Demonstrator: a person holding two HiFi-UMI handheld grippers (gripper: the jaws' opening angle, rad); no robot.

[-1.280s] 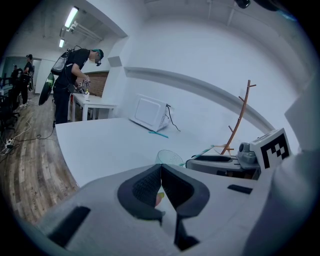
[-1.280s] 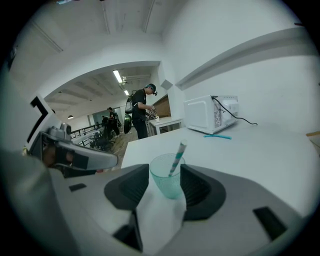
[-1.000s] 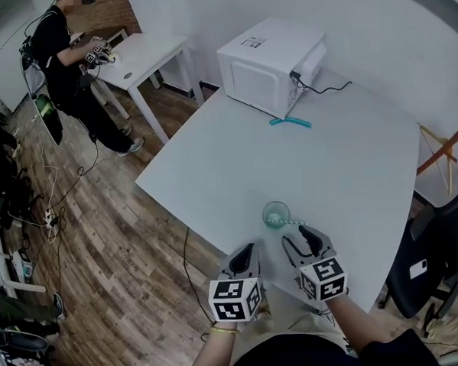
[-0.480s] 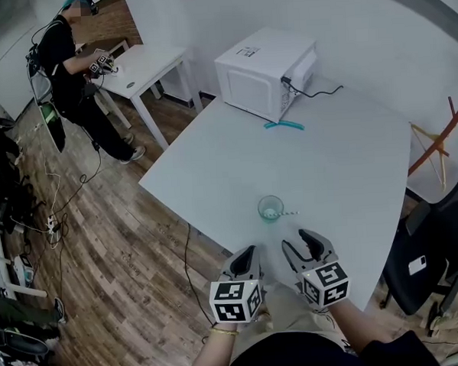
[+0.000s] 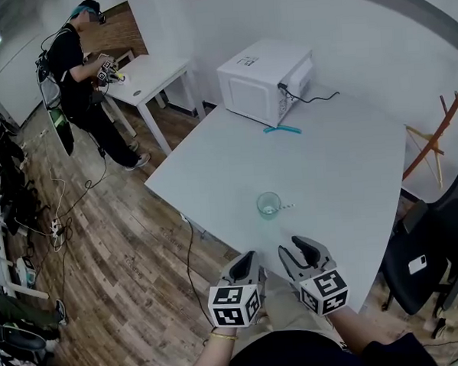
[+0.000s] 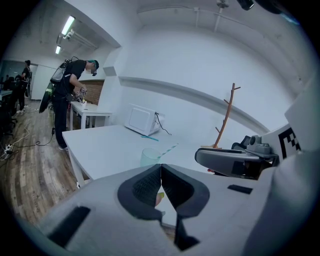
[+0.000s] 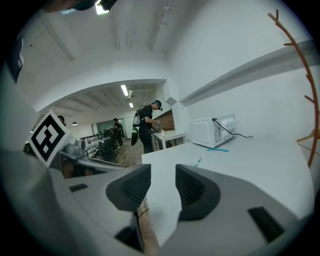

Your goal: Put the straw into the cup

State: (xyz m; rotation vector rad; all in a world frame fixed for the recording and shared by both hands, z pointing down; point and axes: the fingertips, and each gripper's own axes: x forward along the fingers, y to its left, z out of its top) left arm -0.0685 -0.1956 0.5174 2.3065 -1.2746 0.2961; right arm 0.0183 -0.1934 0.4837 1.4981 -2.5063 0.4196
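Observation:
A clear cup [image 5: 268,205] stands on the white table [image 5: 343,165], and a striped straw [image 5: 282,208] leans out of it to the right. In the left gripper view the cup [image 6: 149,156] and straw [image 6: 169,149] show just beyond the jaws. My left gripper [image 5: 247,259] is shut and empty [image 6: 160,166], near the table's front edge. My right gripper [image 5: 295,247] is open beside it, well short of the cup. Its jaws [image 7: 162,175] have just been closing a little, with nothing between them. The straw [image 7: 199,160] shows small and far ahead.
A white microwave [image 5: 263,79] with a black cable sits at the table's far edge, a teal object [image 5: 282,129] in front of it. A black chair [image 5: 439,244] stands at the right, and a wooden rack [image 5: 433,129] behind it. A person [image 5: 78,79] works at another table [image 5: 150,71].
Both grippers have drawn back from the cup toward the table's near edge. The straw stays in the cup. The right jaws stand slightly narrower.

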